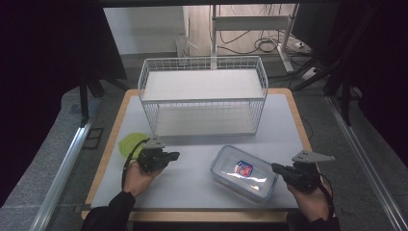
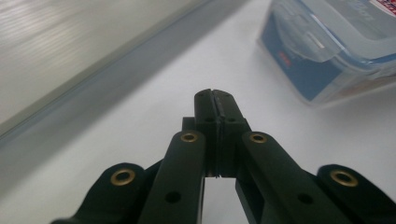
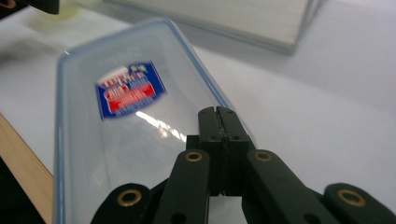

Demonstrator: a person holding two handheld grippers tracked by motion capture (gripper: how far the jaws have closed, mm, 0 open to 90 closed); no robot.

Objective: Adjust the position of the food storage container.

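A flat white tabletop with a light wooden rim (image 1: 115, 144) carries everything here. Largest on it is one white wire-mesh basket rack (image 1: 202, 96), box-shaped, with a smooth white shelf panel inside, standing at the far middle. Nearer the front edge, right of centre, lies one clear rectangular plastic container (image 1: 244, 172) with rounded corners, a bluish snap-on lid and a red-and-blue label; it sits flat and at a slant. One round, flat lime-green disc (image 1: 129, 143) lies at the left, partly behind the left hand.

Two black hinged grippers are held, one per hand. The left gripper (image 2: 215, 95) is carried with the palm turned up, pointing right towards the container but apart from it; its jaws are pressed together with nothing between. The right gripper (image 3: 217, 112) points left, its tip over the container's right end; its jaws meet likewise, gripping nothing.
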